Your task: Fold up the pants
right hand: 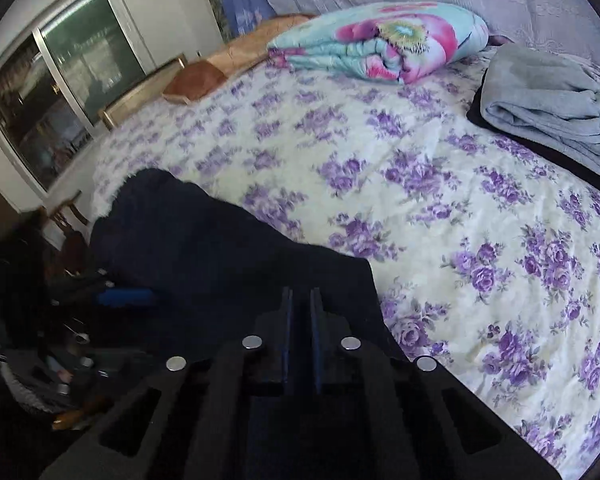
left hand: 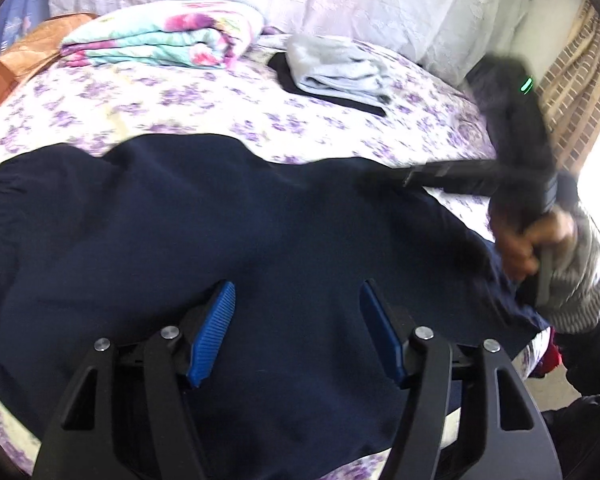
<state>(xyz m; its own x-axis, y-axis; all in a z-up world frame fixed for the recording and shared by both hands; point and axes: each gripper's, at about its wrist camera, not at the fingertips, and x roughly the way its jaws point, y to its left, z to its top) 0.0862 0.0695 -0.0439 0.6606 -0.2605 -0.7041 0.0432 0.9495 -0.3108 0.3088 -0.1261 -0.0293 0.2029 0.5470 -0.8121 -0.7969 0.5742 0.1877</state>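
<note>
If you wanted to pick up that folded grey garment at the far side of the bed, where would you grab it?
Probably at the thick rounded fold edge of the grey garment, the side facing the open floral bedspread. The layers bunch together there, so closing on that edge should catch them all. Come in low from the bedspread side; it rests on a flat black garment that a deeper bite might snag.

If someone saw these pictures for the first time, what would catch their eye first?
Probably the navy pants spread across the near side of the floral bedsheet. Next, the bright folded blanket at the far end, with the grey folded garment to its right.
</note>
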